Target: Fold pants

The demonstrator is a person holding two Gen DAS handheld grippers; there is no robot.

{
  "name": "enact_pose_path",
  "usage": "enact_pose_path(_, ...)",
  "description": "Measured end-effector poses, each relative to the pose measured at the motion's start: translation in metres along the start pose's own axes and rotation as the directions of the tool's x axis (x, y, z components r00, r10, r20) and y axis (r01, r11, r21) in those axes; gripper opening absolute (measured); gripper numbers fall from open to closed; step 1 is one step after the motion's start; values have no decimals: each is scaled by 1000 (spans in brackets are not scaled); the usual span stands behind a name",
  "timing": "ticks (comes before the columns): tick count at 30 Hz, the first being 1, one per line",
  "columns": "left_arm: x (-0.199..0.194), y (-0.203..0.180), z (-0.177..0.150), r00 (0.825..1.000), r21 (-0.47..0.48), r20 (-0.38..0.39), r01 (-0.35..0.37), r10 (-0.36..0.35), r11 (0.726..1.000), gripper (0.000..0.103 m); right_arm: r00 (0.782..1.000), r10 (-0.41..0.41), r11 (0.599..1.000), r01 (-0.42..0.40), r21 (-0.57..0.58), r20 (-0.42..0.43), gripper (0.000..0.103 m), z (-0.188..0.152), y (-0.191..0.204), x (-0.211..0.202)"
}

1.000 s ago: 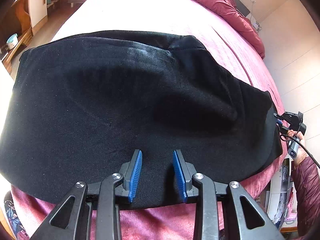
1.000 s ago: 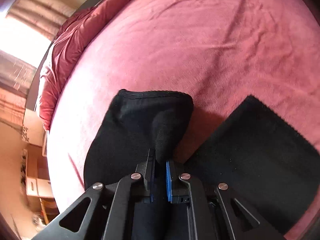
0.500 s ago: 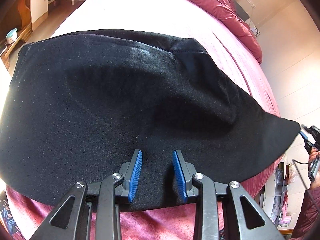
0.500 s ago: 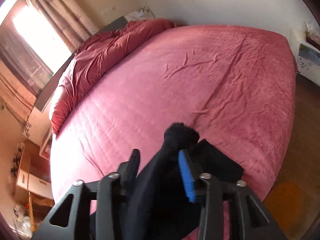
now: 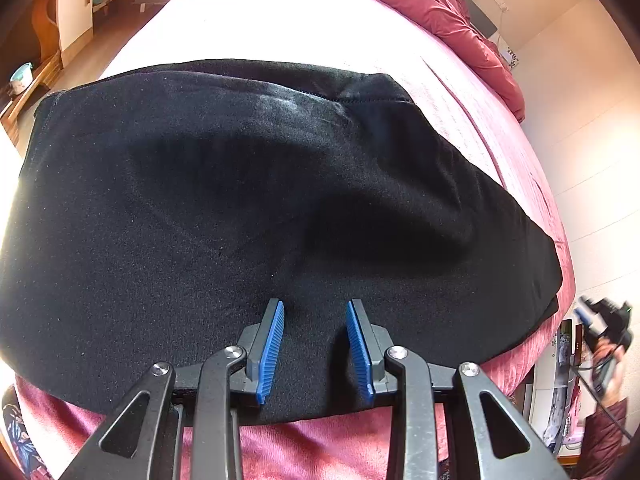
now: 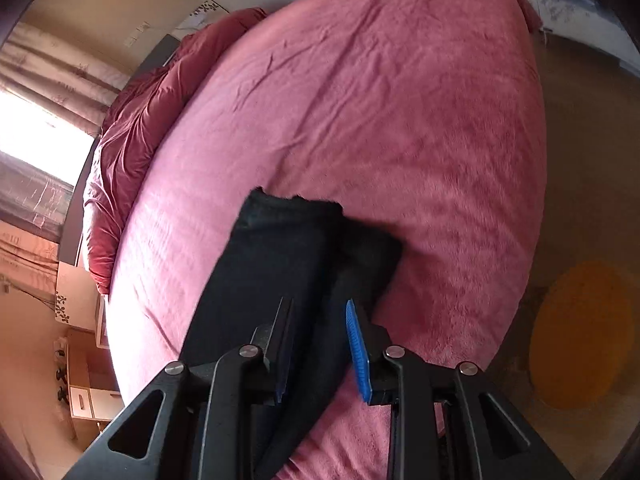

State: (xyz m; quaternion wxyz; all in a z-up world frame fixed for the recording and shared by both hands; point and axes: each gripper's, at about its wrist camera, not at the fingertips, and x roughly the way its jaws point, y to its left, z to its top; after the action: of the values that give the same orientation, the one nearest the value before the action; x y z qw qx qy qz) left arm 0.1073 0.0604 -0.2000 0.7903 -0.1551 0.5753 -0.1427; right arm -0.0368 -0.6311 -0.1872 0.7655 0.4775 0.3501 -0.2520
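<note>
Black pants [image 5: 248, 208] folded across bed [image 5: 280, 28], further fold likely left. Left claw [image 5: 315, 346] released above cloth; right claw [image 6: 318, 350] just narrowing, pads parted, gripping nothing, cloth edge beneath.

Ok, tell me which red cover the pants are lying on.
The flat, plush pink-red bedspread: the black pants lie spread on it. The darker, crumpled duvet is bunched at the far end, apart from them.

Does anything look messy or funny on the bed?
Mostly no. The black pants lie spread flat on the pink bed. One oddity: in the right wrist view, the leg end is bunched and uneven, one layer sticking out beside the other.
</note>
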Motion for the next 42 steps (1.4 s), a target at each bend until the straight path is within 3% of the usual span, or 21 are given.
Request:
enact_pose_path(5, 2, -4, 1, 1000, 2, -5, -21, 21, 1000, 33, 1000, -2, 999, 3, 41, -21, 26, -3, -17, 37)
enact_pose_path(11, 5, -11, 4, 999, -4, -12, -46, 46, 999, 33, 999, -20, 1000, 20, -2, -30, 26, 5, 3, 59)
enact_pose_path(14, 7, -14, 5, 998, -3, -15, -53, 53, 999, 33, 993, -97, 994, 94, -47, -64, 28, 7, 16, 60)
enact_pose_path(16, 7, -16, 6, 999, -10, -17, -52, 51, 999, 33, 988, -153, 982, 148, -119, -36, 28, 6, 23, 50)
enact_pose_path(18, 9, -16, 9, 999, -14, -18, -48, 48, 999, 34, 981, -191, 974, 191, -119, 6, 28, 6, 21, 36)
enact_pose_path(20, 10, -17, 11, 999, -16, -18, -48, 47, 999, 34, 983, -169, 981, 174, -82, 68, 26, 6, 14, 19)
enact_pose_path(22, 12, -12, 12, 999, -17, -17, -45, 45, 999, 34, 992, -80, 995, 85, -51, 103, 24, 8, 9, 9)
enact_pose_path(24, 13, -11, 13, 999, -23, -16, -41, 40, 999, 34, 998, 38, 999, -37, -23, 57, 24, 11, 6, 17)
enact_pose_path(26, 12, -7, 11, 999, -28, -15, -36, 36, 999, 34, 997, 82, 996, -82, -19, 7, 24, 14, 9, 35)
enact_pose_path(31, 12, -4, 12, 999, -38, -19, -30, 29, 999, 34, 999, 0, 1000, -1, -11, -50, 27, 13, 17, 69)
enact_pose_path(33, 12, -2, 11, 999, -38, -20, -28, 27, 999, 34, 999, -28, 999, 26, -41, -35, 13, 12, 23, 63)
enact_pose_path(37, 13, 2, 12, 1000, -41, -18, -18, 18, 999, 34, 1000, -21, 996, 21, -84, 3, 2, 16, 33, 31)
enact_pose_path(42, 12, 7, 11, 1000, -44, -15, -5, 4, 999, 34, 996, -36, 979, 52, -198, 83, 1, 31, 56, -24)
